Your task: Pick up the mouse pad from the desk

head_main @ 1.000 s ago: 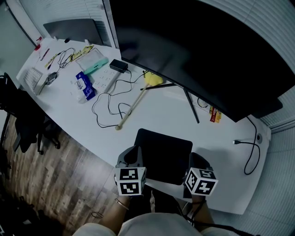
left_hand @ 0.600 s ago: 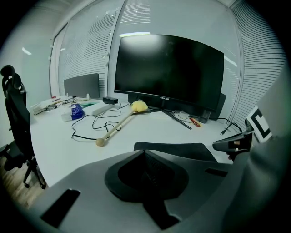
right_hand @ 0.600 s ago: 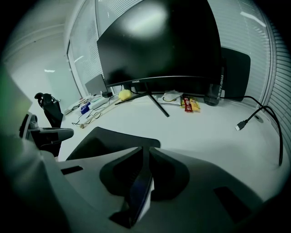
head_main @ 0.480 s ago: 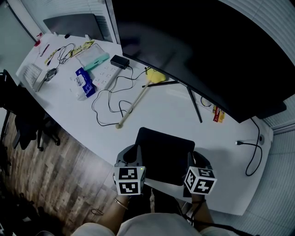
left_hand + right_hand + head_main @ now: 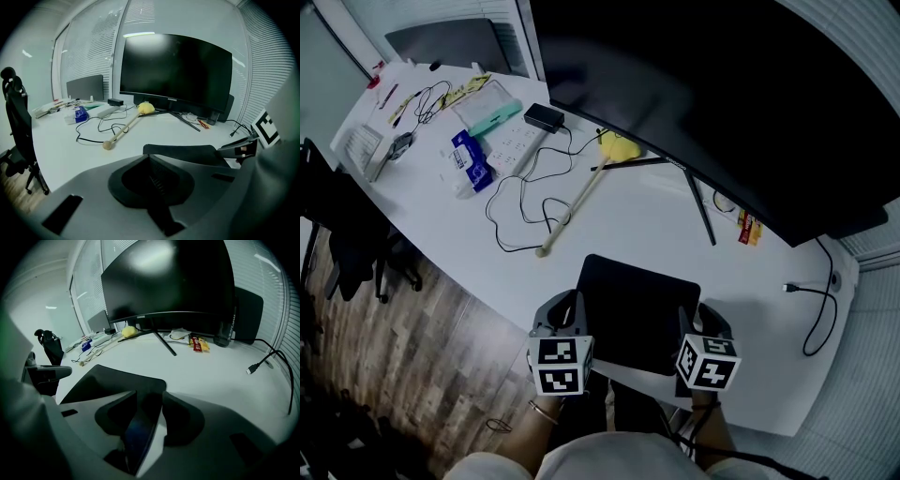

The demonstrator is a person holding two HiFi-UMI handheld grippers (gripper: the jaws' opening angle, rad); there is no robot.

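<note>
From the head view, the black mouse pad (image 5: 637,309) is at the near edge of the white desk (image 5: 469,234). It lies between the left gripper (image 5: 569,317) and the right gripper (image 5: 701,326). A big dark monitor (image 5: 722,94) stands behind it. A cord (image 5: 520,211) and a wooden stick (image 5: 572,208) lie to the left, and the floor (image 5: 412,356) is brown wood.

In the left gripper view, the jaws are pressed together with nothing between them. The pad lies just past them.

In the right gripper view, the jaws pinch the pad's edge, and it bends there. I think a slow, level lift is best, because a floppy pad can slip.
</note>
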